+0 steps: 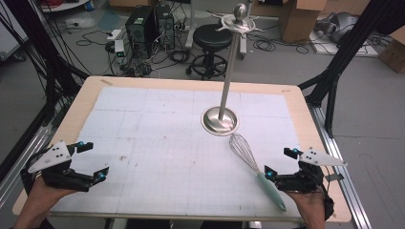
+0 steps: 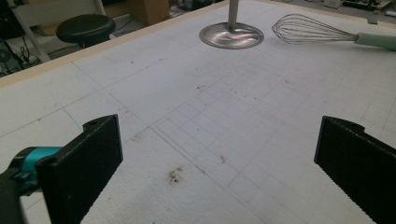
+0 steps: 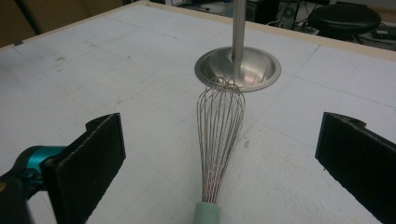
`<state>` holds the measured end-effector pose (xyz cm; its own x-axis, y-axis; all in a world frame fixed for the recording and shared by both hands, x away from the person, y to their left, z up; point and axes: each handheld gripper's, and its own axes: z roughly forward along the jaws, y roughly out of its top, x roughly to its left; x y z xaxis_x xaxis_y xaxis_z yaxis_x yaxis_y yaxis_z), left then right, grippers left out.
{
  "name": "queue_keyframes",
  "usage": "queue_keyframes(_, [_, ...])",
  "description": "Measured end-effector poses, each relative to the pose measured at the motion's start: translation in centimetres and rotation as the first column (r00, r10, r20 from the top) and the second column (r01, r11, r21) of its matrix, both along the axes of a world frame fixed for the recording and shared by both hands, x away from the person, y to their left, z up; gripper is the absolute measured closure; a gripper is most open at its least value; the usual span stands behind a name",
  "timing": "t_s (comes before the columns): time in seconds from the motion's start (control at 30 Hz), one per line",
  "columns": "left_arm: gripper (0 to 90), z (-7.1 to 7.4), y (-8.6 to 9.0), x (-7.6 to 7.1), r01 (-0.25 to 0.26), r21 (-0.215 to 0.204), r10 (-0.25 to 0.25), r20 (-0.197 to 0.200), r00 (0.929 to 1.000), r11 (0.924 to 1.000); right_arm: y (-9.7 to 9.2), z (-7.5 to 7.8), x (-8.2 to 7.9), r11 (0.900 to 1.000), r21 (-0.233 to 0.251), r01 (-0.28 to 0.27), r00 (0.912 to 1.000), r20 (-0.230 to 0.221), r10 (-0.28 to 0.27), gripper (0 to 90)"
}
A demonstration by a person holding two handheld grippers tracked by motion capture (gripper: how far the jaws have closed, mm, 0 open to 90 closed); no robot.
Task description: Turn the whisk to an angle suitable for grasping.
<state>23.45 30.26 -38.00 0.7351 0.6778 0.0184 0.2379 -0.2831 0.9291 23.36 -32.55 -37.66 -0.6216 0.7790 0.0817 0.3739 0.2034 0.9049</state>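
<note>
**Both grippers wide open, whisk lying flat by the stand**

The pale wooden table (image 1: 71, 119) carries a white gridded mat (image 1: 157, 143) that covers most of its top. On the mat, right of centre, stands a tall polished steel utensil stand (image 1: 228, 76): a round dished base with a slim pole rising to a hooked crown and a ball knob.

The left gripper (image 1: 86, 162) hangs over the mat's near left corner, its black jaws spread wide with nothing but stained mat between them. The right gripper (image 1: 282, 163) sits at the near right corner, jaws just as far apart and gripping nothing.

A steel wire balloon whisk with a mint-green handle (image 1: 253, 169) lies flat on the mat just in front of the stand's base, wire head nearly touching the base rim, handle angled back toward the right gripper. In the right gripper view the whisk (image 3: 218, 140) lies between the open jaws, clear of both.
</note>
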Motion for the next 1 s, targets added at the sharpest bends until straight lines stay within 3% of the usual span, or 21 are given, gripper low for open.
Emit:
queue_keyframes(0.57, [1.7,0.3,0.7,-0.4,-0.001,-0.009,0.001,0.013,0.9999,1.0000,1.3,0.3,0.4,0.9970,-0.075,-0.019,0.9997,-0.019,0.018,0.6])
queue_keyframes(0.8, [1.7,0.0,0.5,-0.3,0.012,0.003,-0.012,0.011,0.9999,0.9999,2.1,0.2,0.5,0.9903,-0.122,-0.066,0.9965,-0.058,0.060,0.6])
queue_keyframes(0.93, [1.7,-0.1,0.7,-0.3,0.015,-0.005,-0.015,0.013,0.9998,0.9999,2.6,0.0,0.8,0.9786,-0.156,-0.134,0.9871,-0.109,0.118,0.6])
queue_keyframes(1.0, [1.7,-0.1,0.8,-0.3,0.013,-0.007,-0.012,0.013,0.9998,0.9999,2.6,-0.1,0.9,0.9786,-0.157,-0.133,0.9859,-0.121,0.115,0.6])
